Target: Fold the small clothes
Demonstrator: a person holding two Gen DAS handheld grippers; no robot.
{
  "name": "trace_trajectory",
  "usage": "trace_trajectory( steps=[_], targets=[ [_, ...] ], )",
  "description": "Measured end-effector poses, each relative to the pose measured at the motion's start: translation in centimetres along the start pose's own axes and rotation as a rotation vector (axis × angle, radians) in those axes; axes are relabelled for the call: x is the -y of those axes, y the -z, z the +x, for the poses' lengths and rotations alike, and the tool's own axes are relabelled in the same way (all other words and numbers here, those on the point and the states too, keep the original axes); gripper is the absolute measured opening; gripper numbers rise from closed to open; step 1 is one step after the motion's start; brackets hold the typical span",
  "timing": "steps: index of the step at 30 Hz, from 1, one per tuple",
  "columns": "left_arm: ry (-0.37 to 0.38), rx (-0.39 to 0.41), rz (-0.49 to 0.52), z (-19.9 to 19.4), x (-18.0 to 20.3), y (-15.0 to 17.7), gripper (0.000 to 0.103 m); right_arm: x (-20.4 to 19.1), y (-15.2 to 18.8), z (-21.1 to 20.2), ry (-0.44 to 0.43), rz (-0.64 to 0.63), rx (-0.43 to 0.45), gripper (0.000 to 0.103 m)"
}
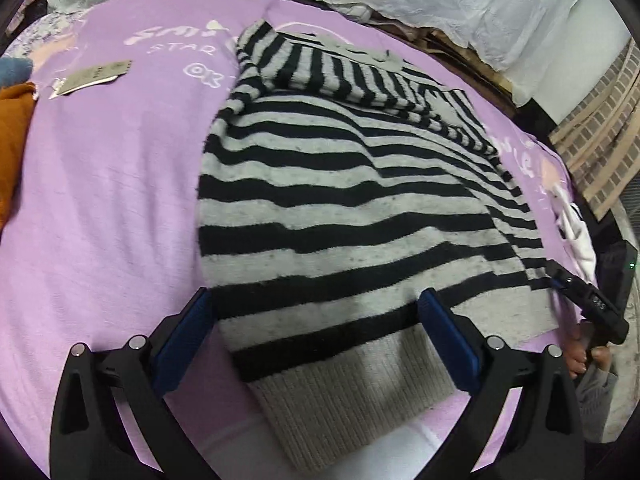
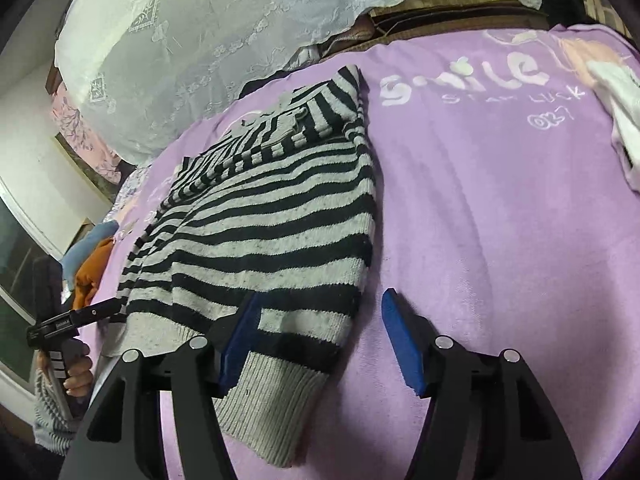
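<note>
A black and grey striped sweater [image 1: 344,200] lies on a purple blanket [image 1: 112,184], both sleeves folded in over its body, ribbed hem toward me. My left gripper [image 1: 316,320] is open, its blue pads straddling the hem's left corner. The sweater also shows in the right wrist view [image 2: 272,216]. My right gripper [image 2: 320,328] is open and straddles the hem's right corner, its left pad [image 2: 240,340] over the knit and its right pad over the blanket [image 2: 500,200]. Each gripper is seen from the other's camera, the right one [image 1: 588,304] and the left one [image 2: 76,320].
An orange garment [image 1: 14,144] and a blue one lie at the blanket's left edge, with a paper tag [image 1: 96,76] nearby. A white garment [image 2: 620,116] lies at the right edge. White lace covers [image 2: 224,40] are piled behind the blanket.
</note>
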State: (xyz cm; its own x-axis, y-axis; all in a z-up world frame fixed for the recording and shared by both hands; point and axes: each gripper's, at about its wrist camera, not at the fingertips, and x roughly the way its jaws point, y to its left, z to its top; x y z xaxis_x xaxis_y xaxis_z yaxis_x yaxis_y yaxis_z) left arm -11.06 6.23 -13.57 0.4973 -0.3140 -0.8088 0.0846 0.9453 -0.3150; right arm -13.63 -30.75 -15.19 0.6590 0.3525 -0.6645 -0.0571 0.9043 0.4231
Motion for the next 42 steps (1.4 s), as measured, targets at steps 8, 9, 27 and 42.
trace_trajectory(
  steps=[8,9,27,42],
  targets=[
    [0.111,-0.035,-0.088,-0.1,-1.6,-0.7,0.080,-0.5,0.0,0.5,-0.056,-0.020,-0.043,0.060],
    [0.140,-0.047,-0.092,0.2,-1.4,-0.8,0.075,-0.7,-0.1,0.9,-0.062,-0.024,-0.053,0.056],
    [0.168,-0.044,-0.077,1.1,-0.2,-0.5,0.060,-0.5,-0.1,1.6,-0.106,0.013,-0.081,0.038],
    [0.176,0.089,-0.117,-2.7,-0.9,-0.1,0.011,-0.8,0.5,-1.0,-0.125,0.046,0.004,0.012]
  ],
)
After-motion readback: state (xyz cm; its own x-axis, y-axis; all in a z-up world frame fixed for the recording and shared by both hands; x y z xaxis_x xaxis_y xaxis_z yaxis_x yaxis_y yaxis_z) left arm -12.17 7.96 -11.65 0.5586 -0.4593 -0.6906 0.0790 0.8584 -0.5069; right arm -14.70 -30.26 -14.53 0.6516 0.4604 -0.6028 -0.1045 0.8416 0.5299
